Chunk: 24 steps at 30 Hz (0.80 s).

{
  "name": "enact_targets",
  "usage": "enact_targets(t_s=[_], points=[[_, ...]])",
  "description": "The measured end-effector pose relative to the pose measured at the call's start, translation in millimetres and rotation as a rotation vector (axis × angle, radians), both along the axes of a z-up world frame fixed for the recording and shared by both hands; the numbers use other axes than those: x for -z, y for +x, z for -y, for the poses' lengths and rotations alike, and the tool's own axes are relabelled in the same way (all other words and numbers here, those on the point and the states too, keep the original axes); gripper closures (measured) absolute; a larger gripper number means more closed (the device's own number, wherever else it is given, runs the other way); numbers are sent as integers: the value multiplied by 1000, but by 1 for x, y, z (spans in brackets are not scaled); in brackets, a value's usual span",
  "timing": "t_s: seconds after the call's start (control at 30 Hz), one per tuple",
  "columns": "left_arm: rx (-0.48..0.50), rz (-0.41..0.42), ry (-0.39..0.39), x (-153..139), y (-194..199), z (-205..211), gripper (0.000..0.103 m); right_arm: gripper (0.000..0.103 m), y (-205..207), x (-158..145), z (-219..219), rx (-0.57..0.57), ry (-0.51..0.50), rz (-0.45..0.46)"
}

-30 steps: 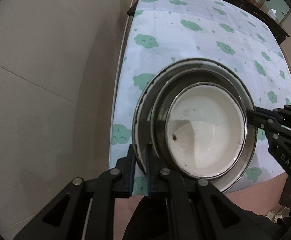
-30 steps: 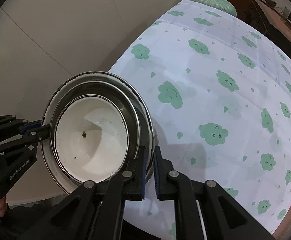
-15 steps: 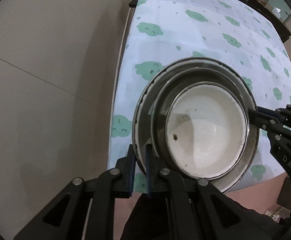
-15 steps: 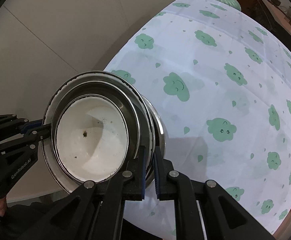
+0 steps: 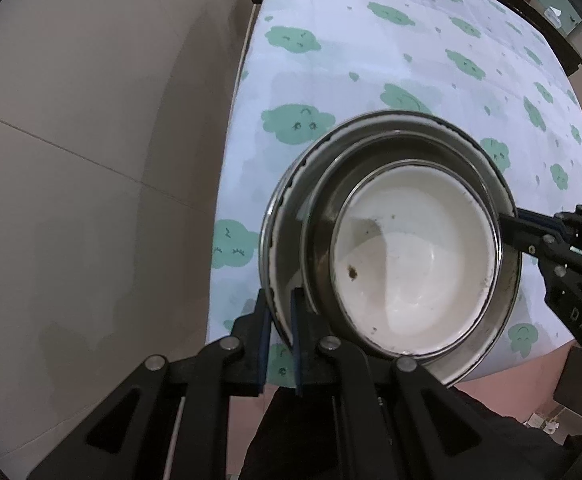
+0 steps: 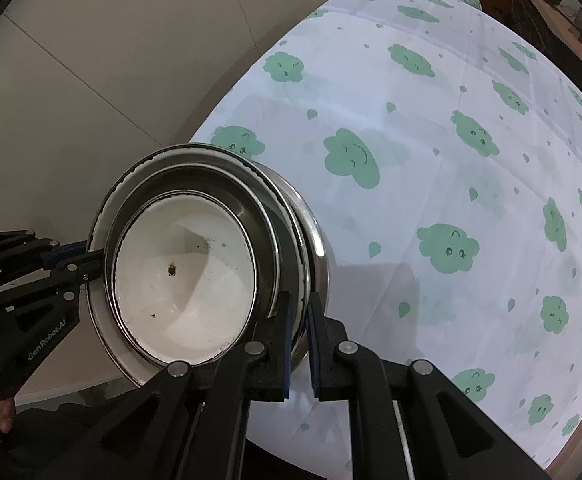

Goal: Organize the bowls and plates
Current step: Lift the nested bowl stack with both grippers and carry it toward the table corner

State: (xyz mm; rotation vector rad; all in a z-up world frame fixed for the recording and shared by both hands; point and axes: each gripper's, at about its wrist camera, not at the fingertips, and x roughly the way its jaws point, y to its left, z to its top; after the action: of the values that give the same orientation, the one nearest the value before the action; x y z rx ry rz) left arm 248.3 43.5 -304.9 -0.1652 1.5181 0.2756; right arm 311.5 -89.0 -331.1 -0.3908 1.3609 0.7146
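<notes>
**Inspector:** Tongs first. Left gripper (image 5: 279, 332) is closed hard on the rim of the stack (image 5: 287, 216), at the stack's near-left edge. Right gripper (image 6: 299, 340) is pinched on the opposite rim, jaws nearly together with only the thin metal lip between them.

**Assistant:** And the stack itself?

**Inspector:** Nested: white bowl (image 6: 183, 276) inside a steel bowl (image 6: 267, 220), inside a wider outer dish (image 6: 315, 248). It sits at the near corner of the table (image 6: 431, 160), partly overhanging the edge towards the floor (image 5: 91, 160). Whether its base touches the cloth, I cannot tell.

**Assistant:** Risks?

**Inspector:** Three, in my judgement. Both grips are on the rim only, so uneven lowering would likely tilt the stack and slide the inner bowls. The white bowl sits off-centre, towards the right gripper; a jolt could rattle it out. Releasing with the stack this close to the table edge could tip everything onto the floor.

**Assistant:** Recommendation?

**Inspector:** Move inward from the edge before letting go.
</notes>
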Motion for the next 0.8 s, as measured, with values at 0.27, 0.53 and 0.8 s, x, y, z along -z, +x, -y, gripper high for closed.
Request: enact_targets(t_s=[0.27, 0.53, 0.8], points=[[2, -1, 11, 3, 2, 1, 98, 93, 2, 3, 0, 1, 2, 3], [1, -1, 10, 3, 2, 2, 97, 93, 1, 3, 1, 9, -1, 9], [19, 27, 14, -6, -3, 5, 95, 93, 0, 1, 1, 23, -15, 27]])
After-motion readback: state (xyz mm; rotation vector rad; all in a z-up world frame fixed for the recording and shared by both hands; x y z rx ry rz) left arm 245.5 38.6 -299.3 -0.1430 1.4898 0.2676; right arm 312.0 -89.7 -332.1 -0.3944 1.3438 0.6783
